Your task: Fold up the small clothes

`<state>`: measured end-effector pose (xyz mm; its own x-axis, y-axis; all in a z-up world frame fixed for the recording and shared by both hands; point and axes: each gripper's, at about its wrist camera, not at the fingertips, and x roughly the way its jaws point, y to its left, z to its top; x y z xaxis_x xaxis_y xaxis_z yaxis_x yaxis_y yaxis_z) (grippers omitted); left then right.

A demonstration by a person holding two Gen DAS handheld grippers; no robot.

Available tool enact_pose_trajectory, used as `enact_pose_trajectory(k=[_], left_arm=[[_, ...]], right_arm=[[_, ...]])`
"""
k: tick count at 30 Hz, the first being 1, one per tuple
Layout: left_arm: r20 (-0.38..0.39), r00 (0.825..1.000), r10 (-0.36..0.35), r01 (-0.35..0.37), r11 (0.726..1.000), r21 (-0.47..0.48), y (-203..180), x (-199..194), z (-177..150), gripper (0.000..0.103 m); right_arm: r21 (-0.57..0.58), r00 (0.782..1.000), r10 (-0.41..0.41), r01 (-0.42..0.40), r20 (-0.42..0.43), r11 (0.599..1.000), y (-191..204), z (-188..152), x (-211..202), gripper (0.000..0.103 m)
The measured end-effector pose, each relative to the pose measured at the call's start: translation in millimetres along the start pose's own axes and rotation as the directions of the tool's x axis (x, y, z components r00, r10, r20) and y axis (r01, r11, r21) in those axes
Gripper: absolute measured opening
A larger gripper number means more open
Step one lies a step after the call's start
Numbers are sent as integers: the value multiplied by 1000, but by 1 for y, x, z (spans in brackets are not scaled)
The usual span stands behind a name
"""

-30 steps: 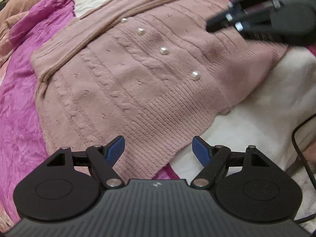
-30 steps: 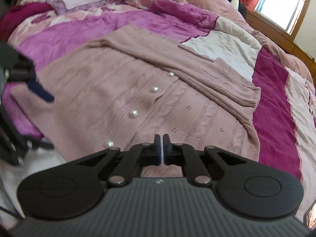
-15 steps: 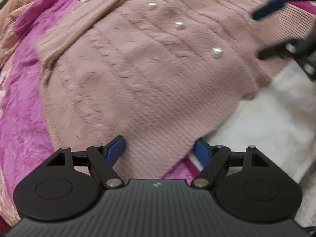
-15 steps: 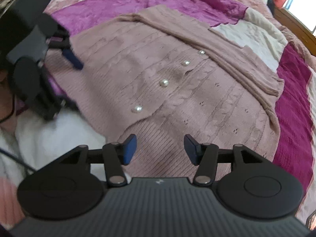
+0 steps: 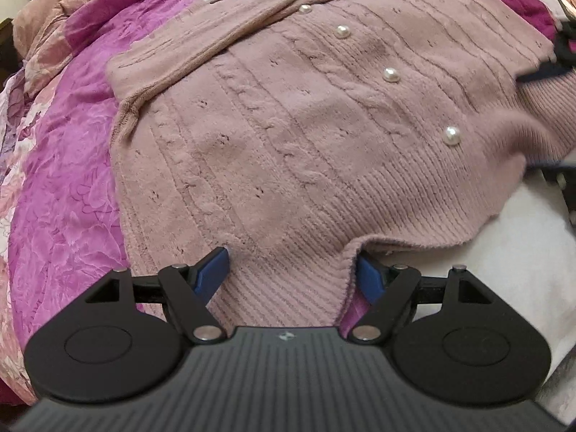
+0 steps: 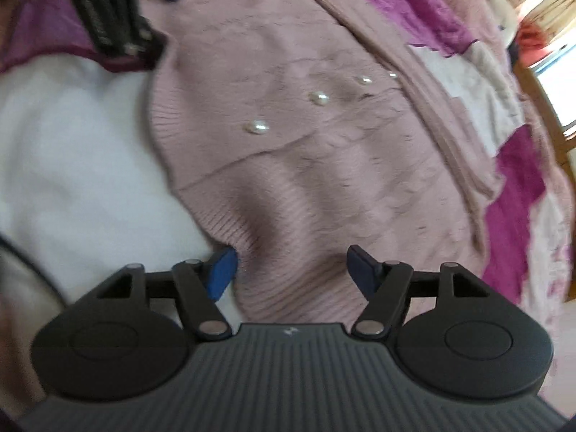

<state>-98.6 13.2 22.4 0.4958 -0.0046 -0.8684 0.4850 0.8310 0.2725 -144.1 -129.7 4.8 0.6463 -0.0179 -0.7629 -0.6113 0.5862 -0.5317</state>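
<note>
A dusty-pink knit cardigan (image 5: 288, 136) with pearl buttons (image 5: 452, 135) lies spread flat on the bed, sleeves folded across its top. My left gripper (image 5: 293, 275) is open, its blue pads straddling the ribbed hem at one bottom corner. My right gripper (image 6: 291, 268) is open too, its pads either side of the ribbed hem (image 6: 288, 252) at the other bottom corner of the cardigan (image 6: 324, 151). The left gripper shows at the top left of the right wrist view (image 6: 115, 10). The right gripper shows blurred at the right edge of the left wrist view (image 5: 554, 72).
The bed is covered by a magenta and pink floral bedspread (image 5: 61, 187). A white blanket (image 6: 72, 151) lies beside the hem. A wooden bed frame and bright window (image 6: 554, 72) are at the far right.
Both grippers have moved down and forward to the cardigan's hem. The right gripper went from shut to open. The hem now lies between each pair of pads.
</note>
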Motion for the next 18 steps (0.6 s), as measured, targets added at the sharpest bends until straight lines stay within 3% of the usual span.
enact_pose_trajectory(k=[5,10,14,18], left_arm=[[-7,1000,20,-20,999,50,-10,0,-10,81],[6,999,35,-35,999,14,-5,4,-8,81],[24,999,38,-38,999,11,-3,5,-7,81],[20,999,36,-36,999,20,-3,9,-5,81]], right_arm=[[59,1000,-22,20,20,998,-6,-3,1,65],[179,996,-72,61,53,982,-20,-2,-4,24],[265,994,-79,55,79,963,-33,-1,-6,23],[279,996,-59,36,74,960,-33,-2,-1,23]])
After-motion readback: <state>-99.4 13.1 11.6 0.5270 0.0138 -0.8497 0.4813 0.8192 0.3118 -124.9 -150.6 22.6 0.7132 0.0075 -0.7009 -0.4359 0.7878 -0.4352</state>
